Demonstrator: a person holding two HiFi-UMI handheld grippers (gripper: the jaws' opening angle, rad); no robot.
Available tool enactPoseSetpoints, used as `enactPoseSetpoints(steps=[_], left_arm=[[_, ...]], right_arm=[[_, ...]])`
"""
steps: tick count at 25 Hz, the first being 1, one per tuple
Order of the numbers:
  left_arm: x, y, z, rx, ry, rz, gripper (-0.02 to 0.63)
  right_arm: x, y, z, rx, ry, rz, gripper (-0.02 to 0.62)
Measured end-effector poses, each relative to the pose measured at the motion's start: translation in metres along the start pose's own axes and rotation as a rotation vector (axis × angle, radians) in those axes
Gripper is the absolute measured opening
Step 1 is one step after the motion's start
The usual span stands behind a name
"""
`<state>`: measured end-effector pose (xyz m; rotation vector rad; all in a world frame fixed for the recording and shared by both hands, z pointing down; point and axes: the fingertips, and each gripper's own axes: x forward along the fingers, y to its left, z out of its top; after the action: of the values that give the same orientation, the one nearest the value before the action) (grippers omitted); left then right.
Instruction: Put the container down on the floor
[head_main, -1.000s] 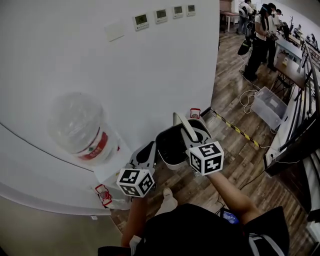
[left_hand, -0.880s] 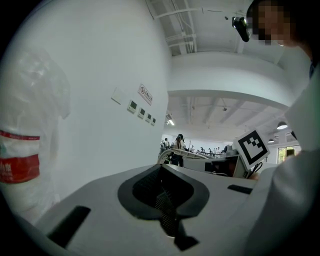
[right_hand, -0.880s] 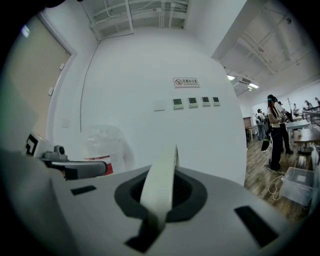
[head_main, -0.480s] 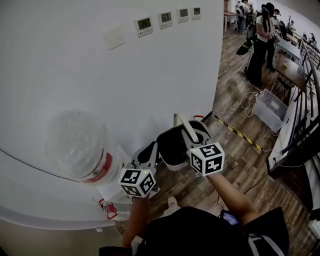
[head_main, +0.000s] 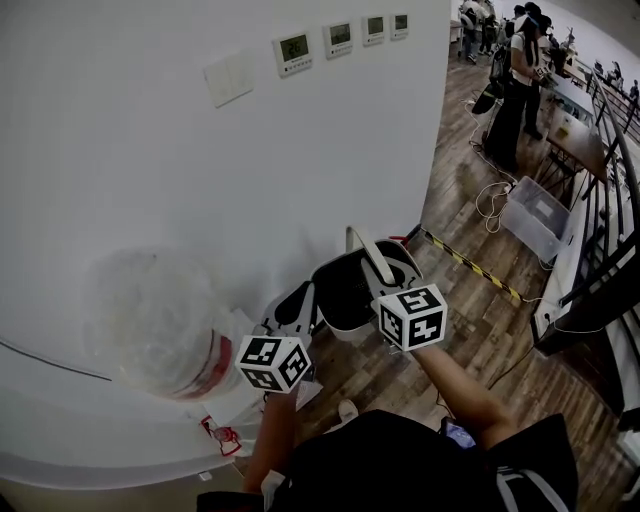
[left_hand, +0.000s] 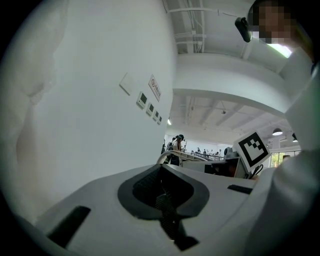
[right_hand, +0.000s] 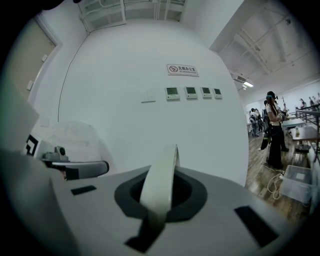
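A white container (head_main: 335, 315) with a dark inside hangs above the wood floor, by the white wall. Its pale band handle (head_main: 366, 250) arches over it. My right gripper (head_main: 385, 278) is shut on that handle; in the right gripper view the band (right_hand: 161, 182) runs up between the jaws. My left gripper (head_main: 297, 303) sits against the container's left side, its jaws shut with nothing between them (left_hand: 165, 197). The left gripper view shows the handle's arc (left_hand: 172, 156) and the right gripper's marker cube (left_hand: 253, 147) beyond.
A water dispenser with a large clear bottle (head_main: 155, 320) stands close at the left. The curved white wall (head_main: 300, 160) carries several small panels (head_main: 295, 47). Yellow-black tape (head_main: 470, 262), a clear bin (head_main: 538, 215), cables, a railing (head_main: 600, 230) and people (head_main: 510, 80) lie to the right.
Both grippers and the container keep the same pose in view. The water bottle has slid down and left in the picture, and more of the wall shows above.
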<state>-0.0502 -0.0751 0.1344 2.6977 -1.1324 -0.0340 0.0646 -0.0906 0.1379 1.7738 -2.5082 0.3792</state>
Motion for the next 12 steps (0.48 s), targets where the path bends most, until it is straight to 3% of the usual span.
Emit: enactPoseSetpoints(steps=[12], left_arm=[[0.019, 0.041, 0.004, -0.03, 0.009, -0.059, 0.017]], right_arm=[[0.044, 0.005, 0.003, -0.024, 0.019, -0.055, 0.029]])
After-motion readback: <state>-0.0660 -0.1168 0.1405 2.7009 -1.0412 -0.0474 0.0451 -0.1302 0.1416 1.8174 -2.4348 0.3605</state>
